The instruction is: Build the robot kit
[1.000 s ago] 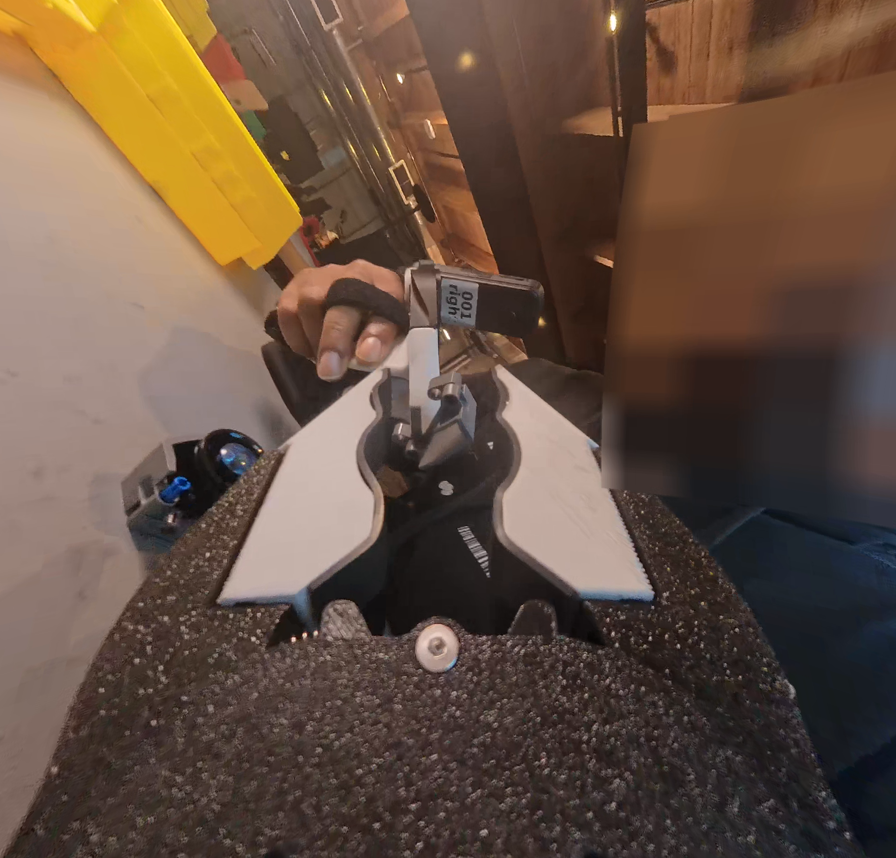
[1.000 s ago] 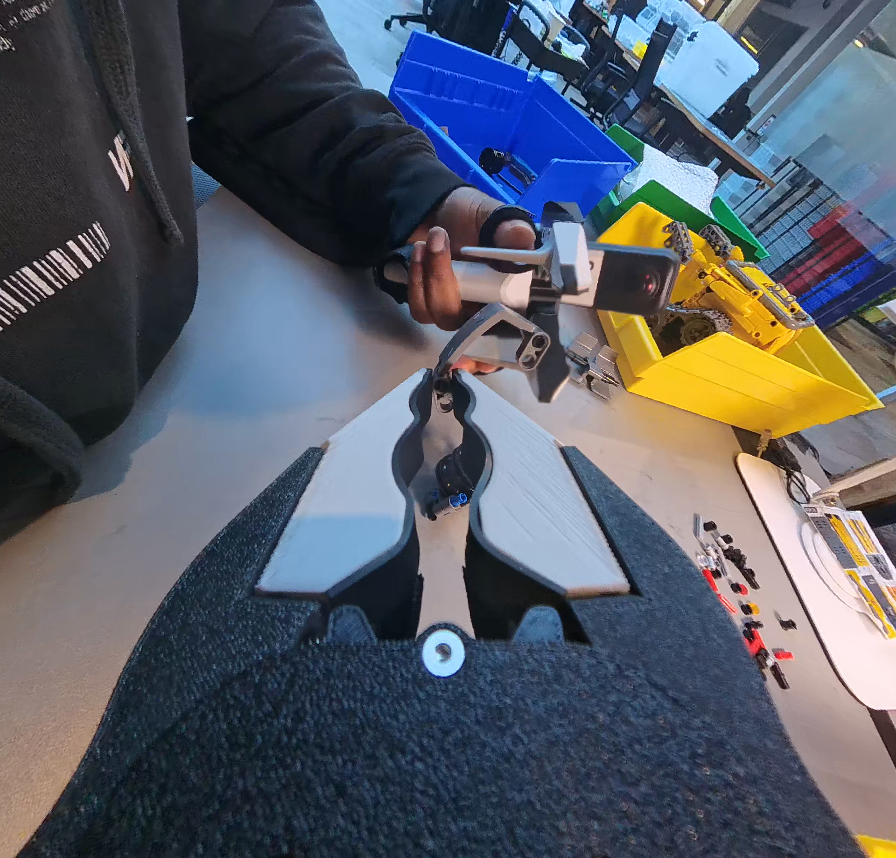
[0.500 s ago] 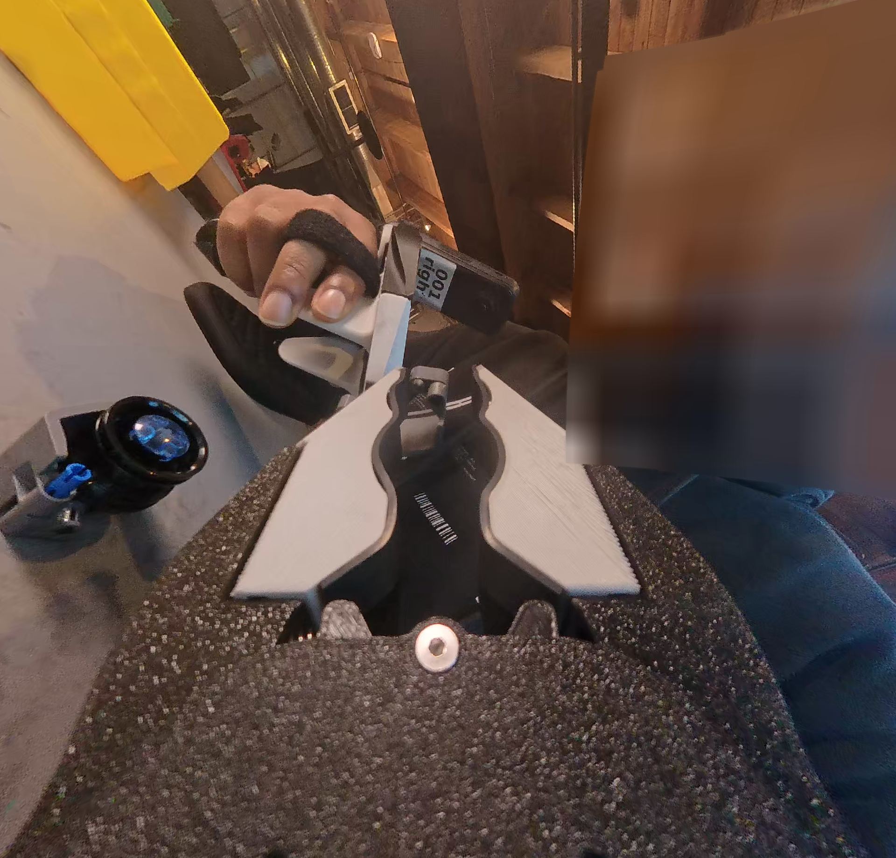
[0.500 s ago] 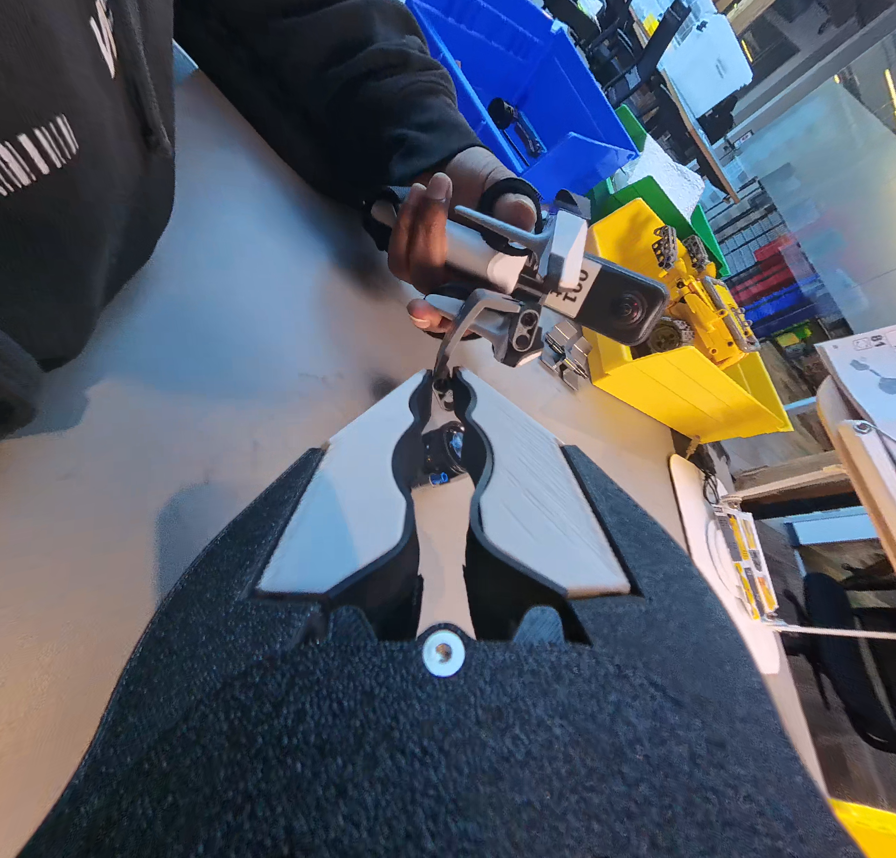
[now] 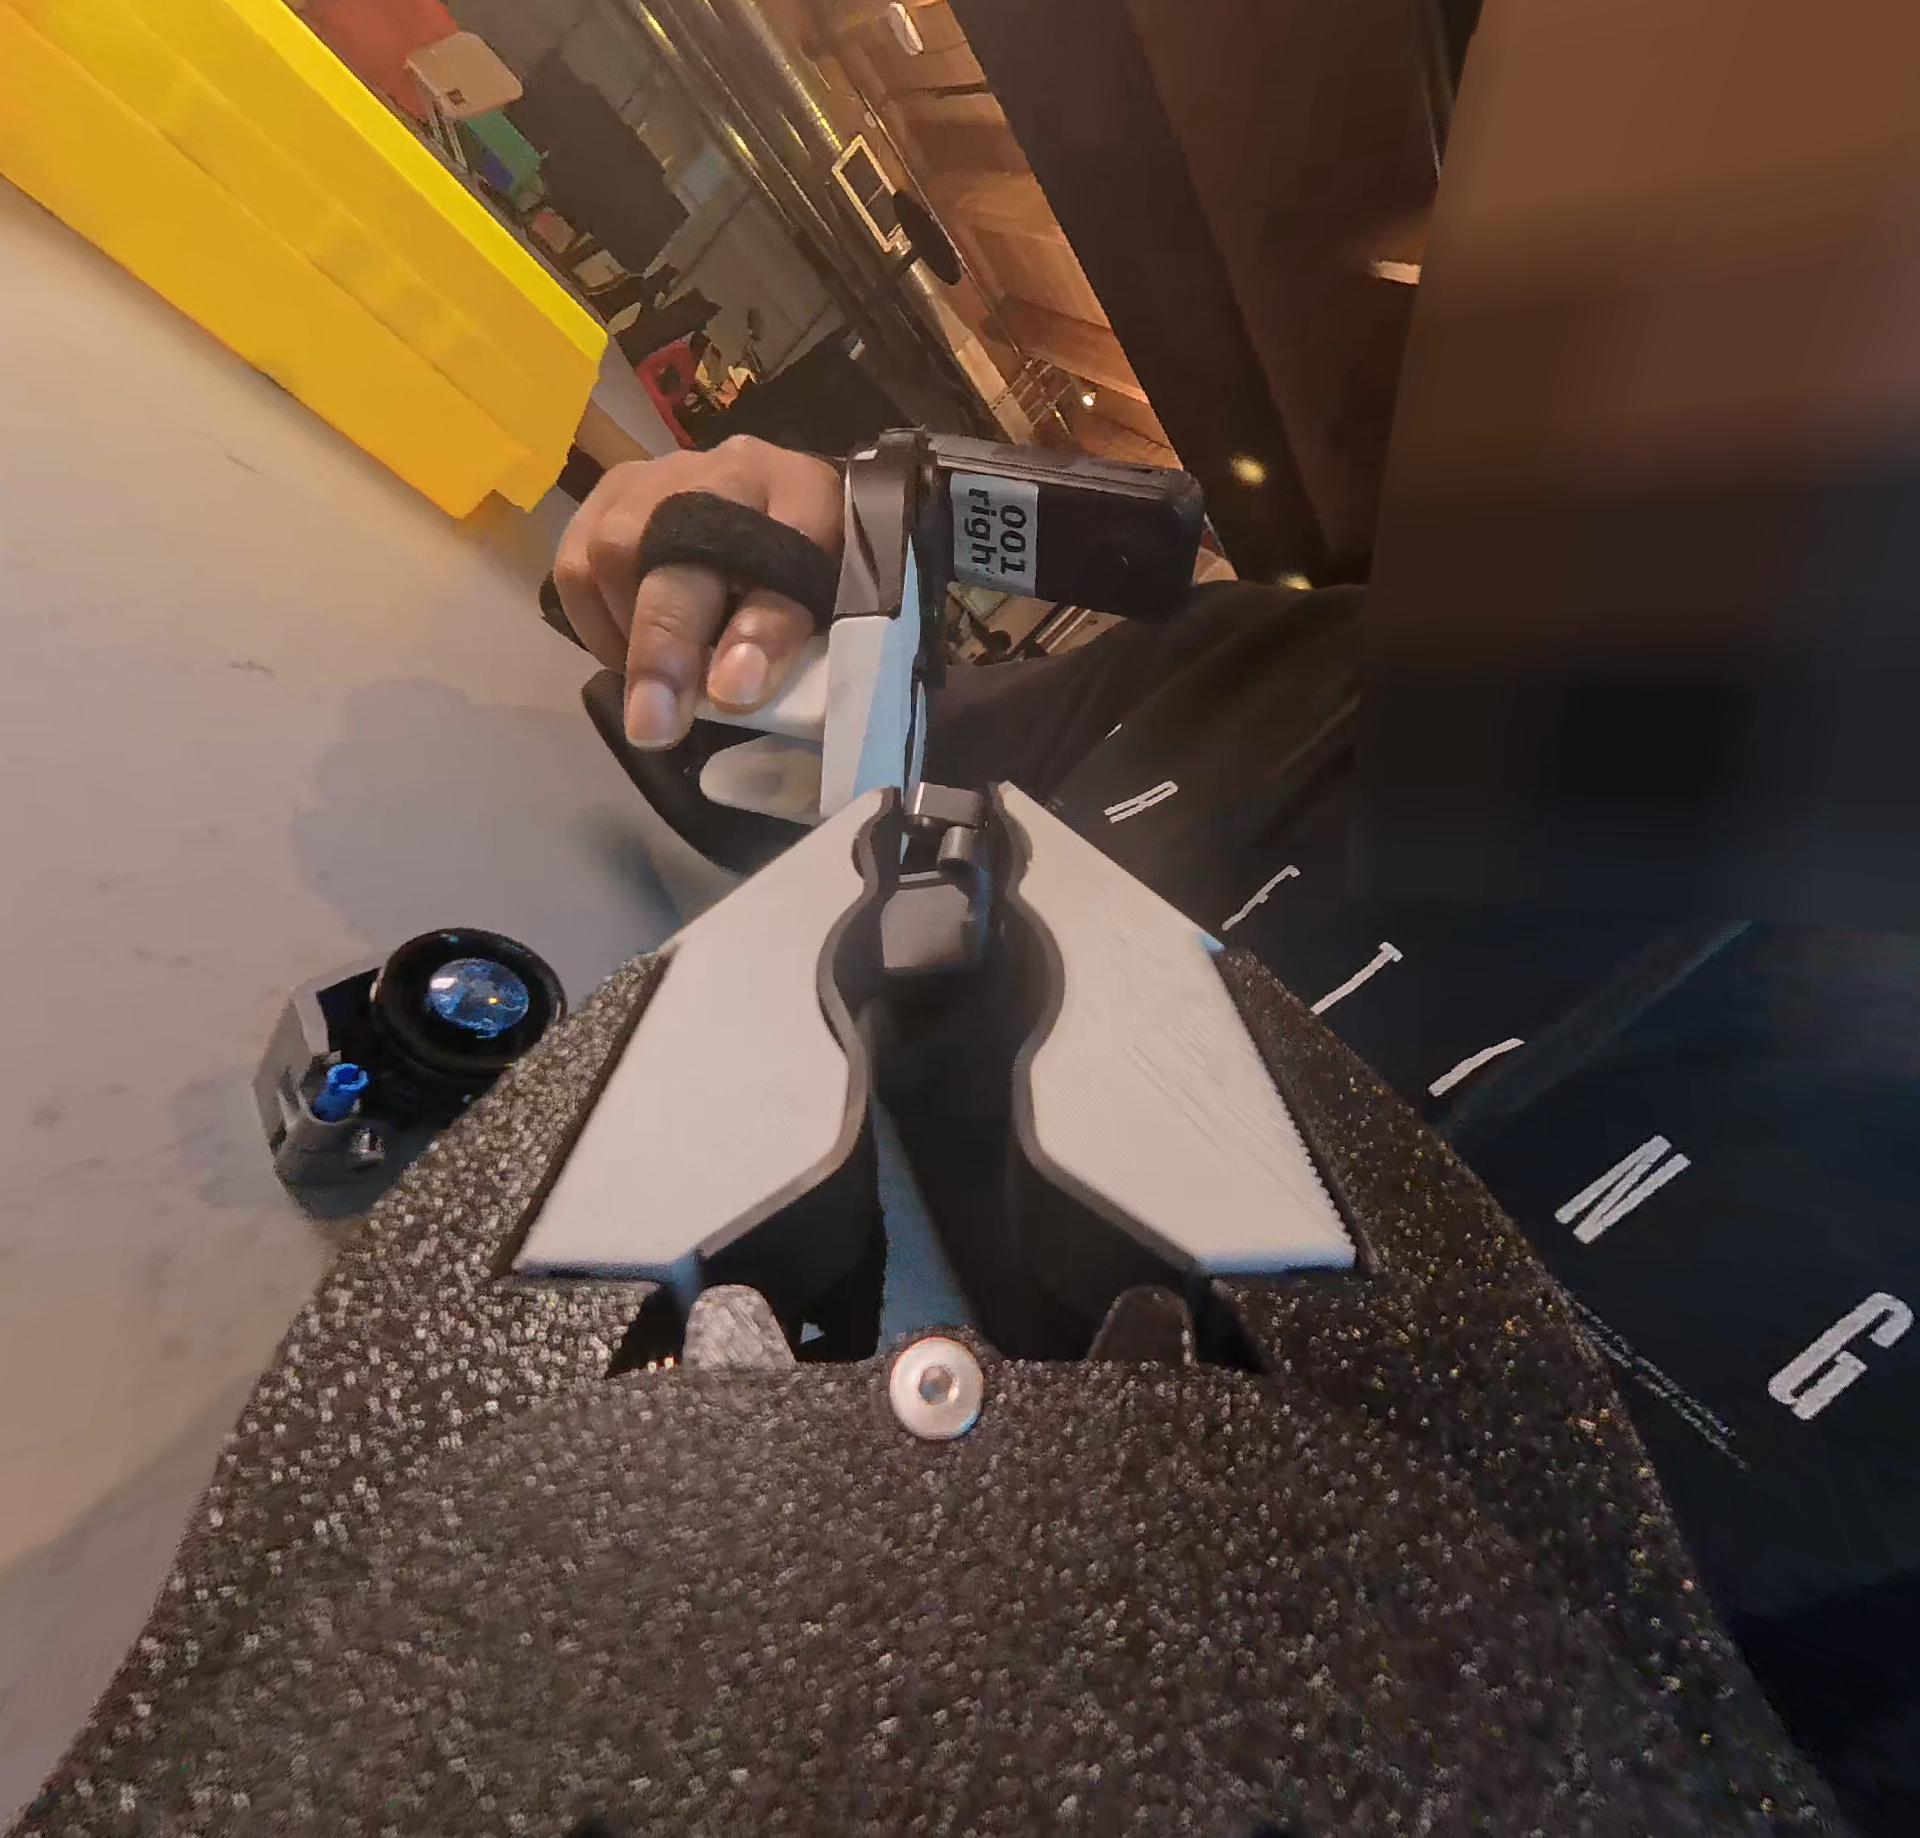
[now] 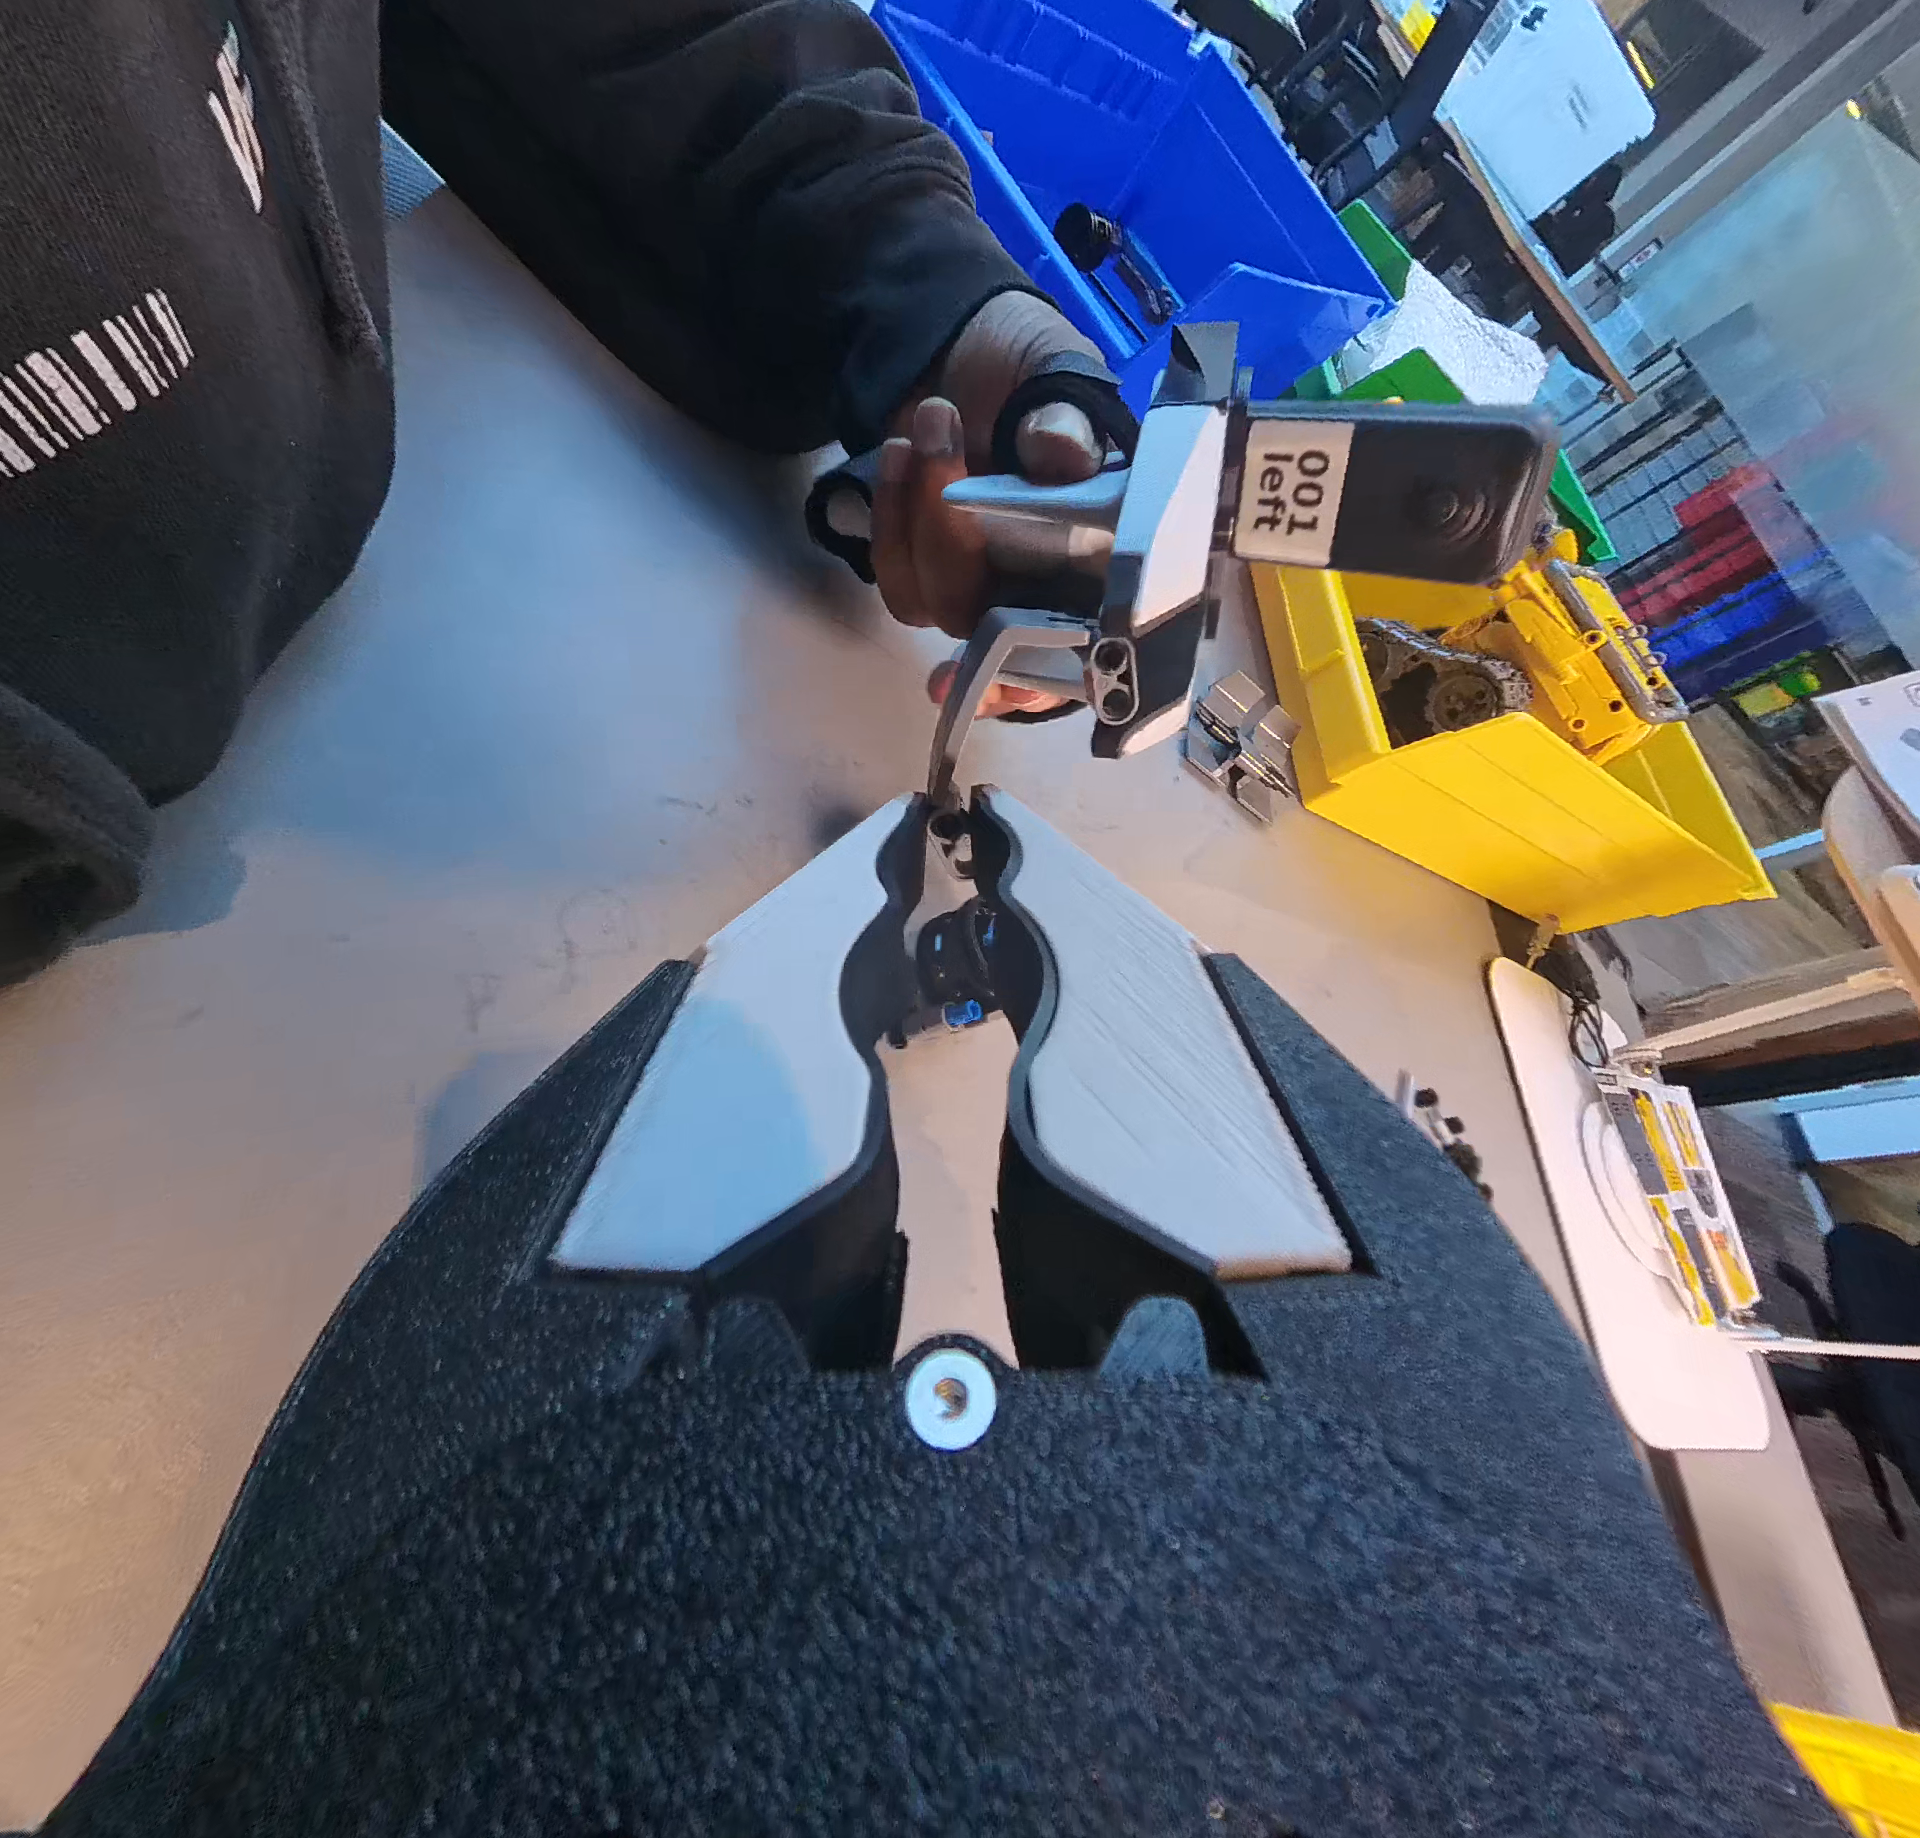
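Pinching one grey bent piece [image 6: 971,708] between them, both claws meet above the pale surface [image 6: 582,645]. At the right claw [image 6: 958,820], the fingertips press together on the piece's lower end; at the left claw [image 5: 935,853], the tips close on its blocky opposite end [image 5: 925,931]. Each claw is held in a person's hand [image 5: 686,583], with a black strap over one finger. Below them, a small grey, black and blue assembly with a round lens-like part [image 5: 416,1050] lies on the surface. Farther off stand a yellow bin [image 6: 1496,812] holding a yellow tracked model [image 6: 1507,645], and a blue bin [image 6: 1122,147].
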Available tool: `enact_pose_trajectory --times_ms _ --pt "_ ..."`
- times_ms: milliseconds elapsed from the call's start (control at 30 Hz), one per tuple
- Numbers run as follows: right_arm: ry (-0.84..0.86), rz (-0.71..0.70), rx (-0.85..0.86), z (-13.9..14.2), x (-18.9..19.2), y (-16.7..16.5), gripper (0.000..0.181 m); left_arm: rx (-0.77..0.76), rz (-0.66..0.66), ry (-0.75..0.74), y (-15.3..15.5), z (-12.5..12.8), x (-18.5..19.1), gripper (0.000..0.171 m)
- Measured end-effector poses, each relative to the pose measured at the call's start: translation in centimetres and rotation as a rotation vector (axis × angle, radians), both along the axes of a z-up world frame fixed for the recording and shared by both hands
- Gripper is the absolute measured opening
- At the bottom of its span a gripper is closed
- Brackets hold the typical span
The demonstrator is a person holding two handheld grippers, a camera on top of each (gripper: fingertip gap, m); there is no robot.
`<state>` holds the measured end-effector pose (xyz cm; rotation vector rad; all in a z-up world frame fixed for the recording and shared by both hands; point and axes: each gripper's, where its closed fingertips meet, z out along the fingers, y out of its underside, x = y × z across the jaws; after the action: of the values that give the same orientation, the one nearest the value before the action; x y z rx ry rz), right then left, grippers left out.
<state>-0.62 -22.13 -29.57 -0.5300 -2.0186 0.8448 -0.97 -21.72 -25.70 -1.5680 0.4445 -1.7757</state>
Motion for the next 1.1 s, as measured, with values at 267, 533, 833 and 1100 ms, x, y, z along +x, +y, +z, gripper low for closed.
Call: enact_pose_trajectory --times_ms 267,533,833,1100 --pt "-0.037 0.01 -0.12 0.3 0.2 0.0 0.008 0.12 0.075 0.084 0.3 0.0 -0.2 0.015" --pt "-0.175 0.002 -0.359 0.0 0.4 0.2 0.008 0.328 0.167 0.263 0.5 -0.6 -0.4 0.015" --pt "-0.288 -0.066 -0.461 -1.0 0.1 0.8 0.008 0.339 0.219 0.385 1.6 -2.1 -1.2 0.014" --pt "-0.336 -0.129 -0.456 -2.0 -0.3 1.2 0.008 0.341 0.248 0.545 2.0 -3.8 -2.0 0.014"
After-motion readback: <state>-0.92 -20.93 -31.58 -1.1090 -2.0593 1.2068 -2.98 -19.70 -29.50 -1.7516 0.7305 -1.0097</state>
